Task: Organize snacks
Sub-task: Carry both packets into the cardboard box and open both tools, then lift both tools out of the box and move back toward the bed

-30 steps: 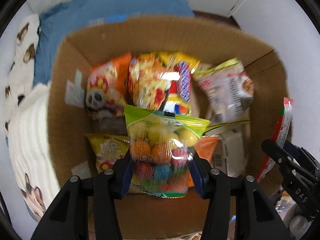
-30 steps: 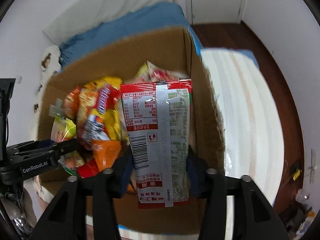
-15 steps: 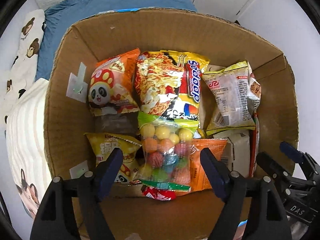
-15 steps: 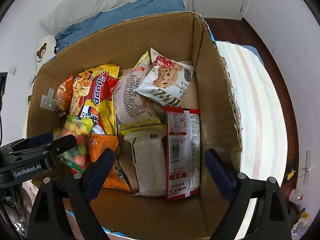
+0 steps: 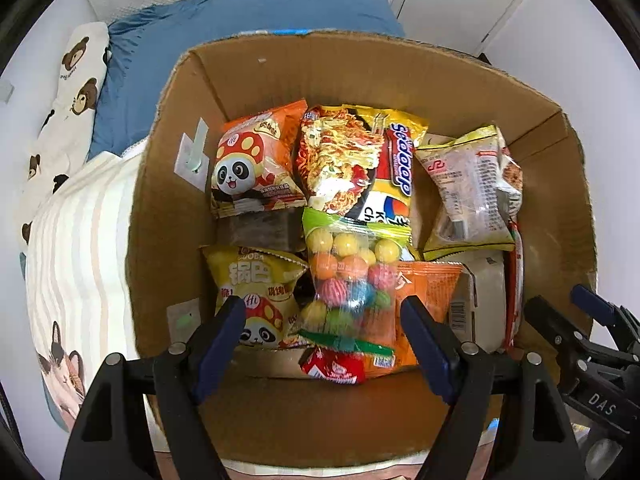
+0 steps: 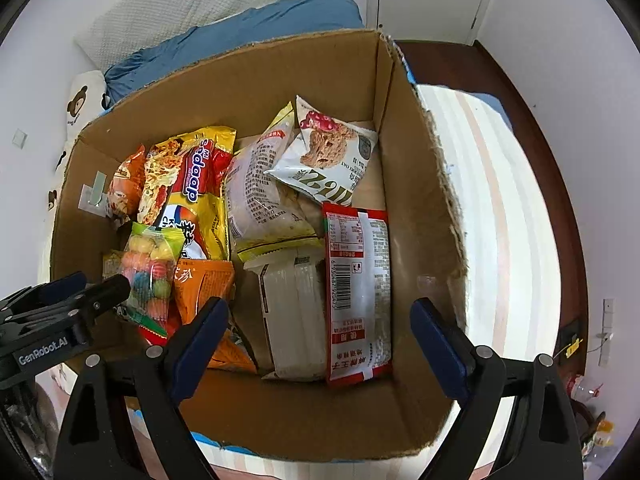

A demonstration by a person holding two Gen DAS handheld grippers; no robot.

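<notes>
Now both packets lie released in the box [image 5: 280,412].

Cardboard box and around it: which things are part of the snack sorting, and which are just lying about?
Job:
cardboard box
gumball bag
red-and-white packet
yellow noodle pack
panda snack bag

Lying about:
blue pillow
bear-print cloth
striped bedding

One open brown cardboard box [image 5: 360,80] is seen, filling the centre of both views. Ten snack packets are counted inside it: three orange-toned, two yellow, three pale, one red-and-white [image 6: 358,292], and one clear bag of coloured gumballs [image 5: 348,276]. One small red wrapper [image 5: 334,368] lies at lower centre.
</notes>
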